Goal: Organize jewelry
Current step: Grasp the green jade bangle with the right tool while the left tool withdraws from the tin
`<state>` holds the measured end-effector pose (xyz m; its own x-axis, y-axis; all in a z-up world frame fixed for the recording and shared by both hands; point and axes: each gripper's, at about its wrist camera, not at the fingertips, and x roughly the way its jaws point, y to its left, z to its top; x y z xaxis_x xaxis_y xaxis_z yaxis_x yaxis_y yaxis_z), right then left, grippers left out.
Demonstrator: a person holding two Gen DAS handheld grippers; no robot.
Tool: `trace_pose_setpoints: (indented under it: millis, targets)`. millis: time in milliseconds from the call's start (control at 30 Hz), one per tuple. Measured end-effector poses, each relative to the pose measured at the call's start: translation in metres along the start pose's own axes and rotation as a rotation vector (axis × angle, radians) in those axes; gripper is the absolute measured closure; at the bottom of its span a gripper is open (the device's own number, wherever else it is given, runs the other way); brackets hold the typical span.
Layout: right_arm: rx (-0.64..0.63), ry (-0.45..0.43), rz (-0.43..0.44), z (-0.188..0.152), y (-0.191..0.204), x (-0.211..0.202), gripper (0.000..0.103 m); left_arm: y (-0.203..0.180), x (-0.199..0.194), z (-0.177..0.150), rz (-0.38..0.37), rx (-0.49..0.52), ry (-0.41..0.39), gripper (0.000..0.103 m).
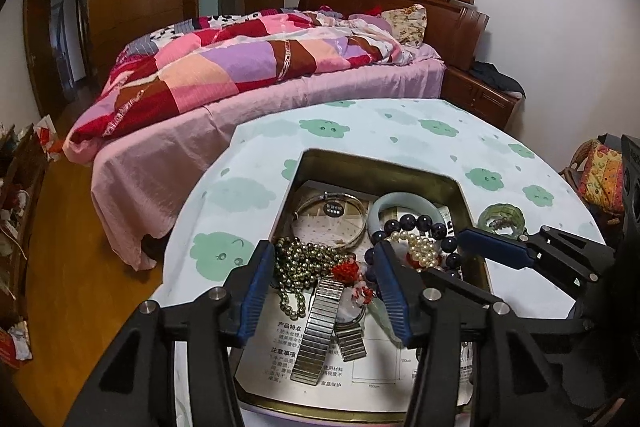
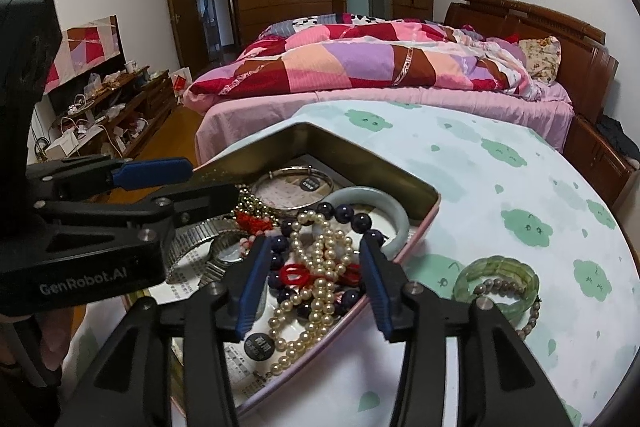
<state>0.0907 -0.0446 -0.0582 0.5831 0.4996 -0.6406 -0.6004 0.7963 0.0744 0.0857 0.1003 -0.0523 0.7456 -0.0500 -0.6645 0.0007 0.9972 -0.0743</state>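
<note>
An open tin box on the table holds a heap of jewelry. My left gripper stands open over a gold bead necklace and a metal-band watch; its pads touch nothing. My right gripper is open too, with a pearl necklace, red rings and a dark blue bead bracelet lying between its fingers. Further back in the tin are a pale jade bangle and a silver bangle. A green bracelet lies outside the tin, to its right.
The round table wears a white cloth with green clouds. A bed with a patchwork quilt stands just behind it. A cluttered low cabinet lines the left wall. Printed paper lies under the jewelry in the tin.
</note>
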Motion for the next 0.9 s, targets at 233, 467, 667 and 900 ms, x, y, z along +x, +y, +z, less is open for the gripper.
trace_pose_setpoints:
  millis: [233,467,667,900]
  targets:
    - [0.045,-0.031,-0.031,0.004,-0.021,-0.018,0.045,-0.009,-0.007,0.005,0.012,0.014,-0.029,0.04]
    - [0.109,0.01,-0.136,-0.002,-0.071,-0.019,0.026,-0.02,0.006,0.005,0.031,0.036,0.002,0.04]
    - [0.151,0.081,-0.195,-0.006,-0.107,-0.007,0.026,-0.024,0.015,0.013,0.045,0.035,0.01,0.04]
    - [0.192,0.123,-0.22,-0.01,-0.121,-0.001,0.06,-0.036,0.016,0.017,0.043,0.069,0.007,0.04]
